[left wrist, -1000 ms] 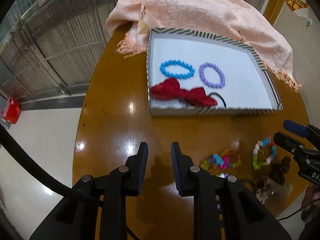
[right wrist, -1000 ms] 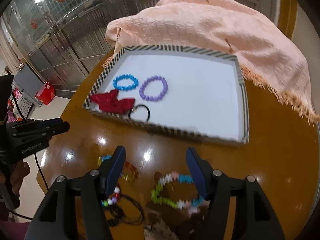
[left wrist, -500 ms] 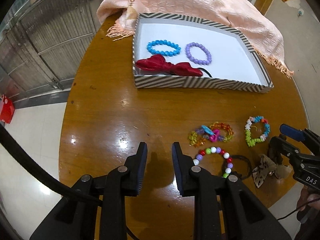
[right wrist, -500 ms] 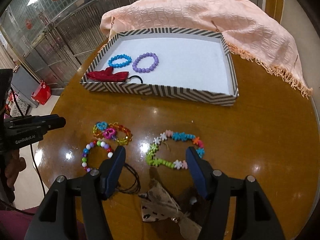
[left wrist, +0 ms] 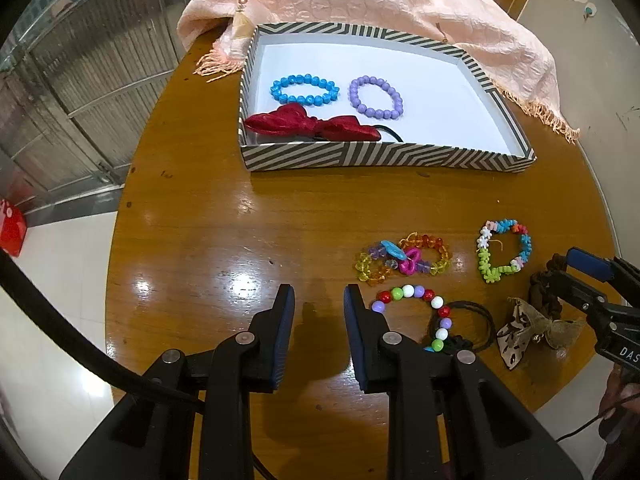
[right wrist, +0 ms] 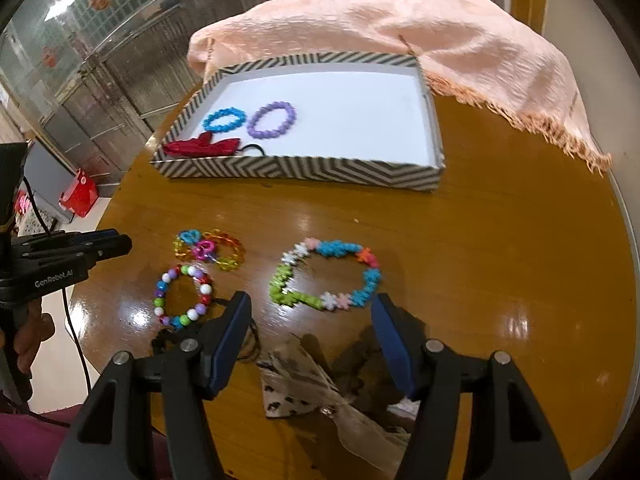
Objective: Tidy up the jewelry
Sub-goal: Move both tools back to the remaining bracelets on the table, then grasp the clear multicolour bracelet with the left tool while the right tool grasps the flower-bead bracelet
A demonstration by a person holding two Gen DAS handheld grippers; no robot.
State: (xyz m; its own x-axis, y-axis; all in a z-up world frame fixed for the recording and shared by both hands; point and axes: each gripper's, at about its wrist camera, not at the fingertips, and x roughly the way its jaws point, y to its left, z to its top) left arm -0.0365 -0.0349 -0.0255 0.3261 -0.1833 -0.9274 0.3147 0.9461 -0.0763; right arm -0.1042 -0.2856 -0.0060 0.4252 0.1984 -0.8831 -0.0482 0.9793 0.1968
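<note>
A striped tray (left wrist: 384, 156) (right wrist: 296, 170) holds a blue bracelet (left wrist: 304, 89), a purple bracelet (left wrist: 375, 98) and a red bow (left wrist: 312, 125). On the round wooden table lie a clear multicoloured bracelet (left wrist: 402, 258) (right wrist: 208, 249), a round-bead bracelet (left wrist: 412, 312) (right wrist: 182, 296), a flower-bead bracelet (left wrist: 504, 250) (right wrist: 326, 274) and a beige bow (left wrist: 536, 330) (right wrist: 320, 392). My left gripper (left wrist: 319, 300) is open over bare wood, left of the round-bead bracelet. My right gripper (right wrist: 310, 306) is open, hovering above the near edge of the flower-bead bracelet.
A peach fringed cloth (left wrist: 380, 4) (right wrist: 420, 28) is draped behind the tray. Black hair ties (left wrist: 468, 326) lie by the round-bead bracelet, and a dark brown scrunchie (left wrist: 544, 292) sits beside the beige bow. The table's near edge is close below both grippers.
Both grippers have drawn back from the tray toward the near side of the table. The loose bracelets and bows have come into fuller view. Nothing was taken hold of.
</note>
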